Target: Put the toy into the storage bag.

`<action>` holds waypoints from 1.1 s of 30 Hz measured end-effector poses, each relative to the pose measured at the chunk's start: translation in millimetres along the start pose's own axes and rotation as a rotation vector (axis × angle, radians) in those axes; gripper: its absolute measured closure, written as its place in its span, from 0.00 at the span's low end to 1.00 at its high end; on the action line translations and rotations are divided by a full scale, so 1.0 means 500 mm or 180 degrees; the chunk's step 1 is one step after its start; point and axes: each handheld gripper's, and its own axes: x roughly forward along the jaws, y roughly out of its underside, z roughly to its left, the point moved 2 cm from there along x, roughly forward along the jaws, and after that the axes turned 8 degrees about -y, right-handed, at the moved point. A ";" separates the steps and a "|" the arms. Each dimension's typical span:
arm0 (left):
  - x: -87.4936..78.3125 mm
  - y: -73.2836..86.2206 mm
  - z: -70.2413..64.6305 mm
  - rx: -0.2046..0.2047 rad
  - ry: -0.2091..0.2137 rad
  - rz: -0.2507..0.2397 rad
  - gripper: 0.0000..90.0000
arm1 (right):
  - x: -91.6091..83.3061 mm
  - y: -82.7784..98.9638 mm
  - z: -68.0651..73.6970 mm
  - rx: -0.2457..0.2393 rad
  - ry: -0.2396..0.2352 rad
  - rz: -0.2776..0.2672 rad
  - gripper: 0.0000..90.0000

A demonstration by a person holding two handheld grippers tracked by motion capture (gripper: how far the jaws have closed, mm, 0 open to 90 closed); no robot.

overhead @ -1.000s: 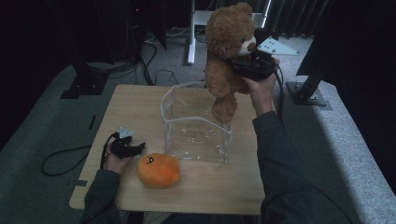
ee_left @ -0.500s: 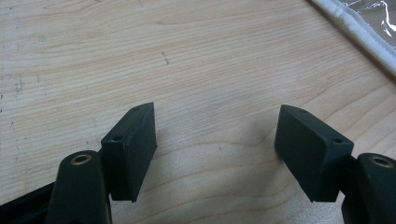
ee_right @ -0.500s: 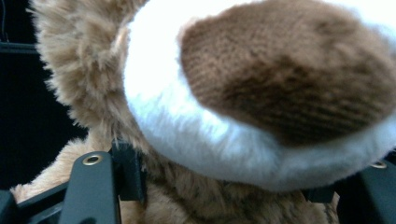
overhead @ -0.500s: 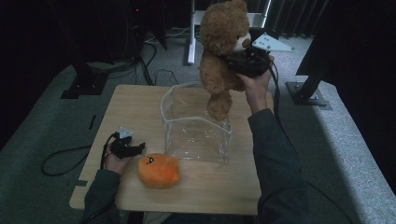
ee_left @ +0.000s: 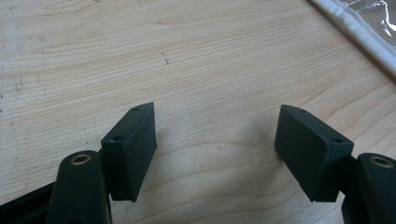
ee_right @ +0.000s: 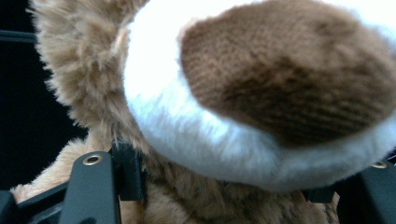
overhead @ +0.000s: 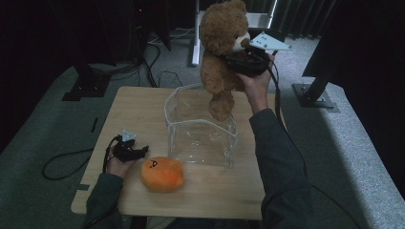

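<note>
Teddy bear [overhead: 220, 52] higher above bin [overhead: 200, 125]

Bear [overhead: 220, 52]: long shaggy brown plush, matt; in the right gripper view its muzzle [ee_right: 261, 112] is short white pile with a tighter, knit-looking brown nose patch. Bin [overhead: 200, 126]: clear thin plastic, glossy, crinkled glare on the walls. Table [overhead: 143, 109]: pale wood, visible grain, smooth matt finish with a few small scuffs. Orange toy [overhead: 162, 174]: soft fuzzy cloth, matt. Left gripper [ee_left: 215, 149]: black matt plastic jaws, brass-coloured metal rivets at the pivots.
</note>
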 end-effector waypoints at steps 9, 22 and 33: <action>0.000 0.000 0.000 0.0000 0.0005 0.0001 0.33 | 0.025 0.013 0.002 -0.0058 0.0034 0.0064 0.36; 0.000 0.000 0.000 -0.0003 0.0006 0.0002 0.33 | 0.054 0.031 0.010 -0.0108 -0.0002 0.0101 0.36; 0.000 0.000 0.000 0.0003 0.0003 0.0001 0.33 | 0.075 0.047 0.026 -0.0205 -0.0071 0.0209 0.36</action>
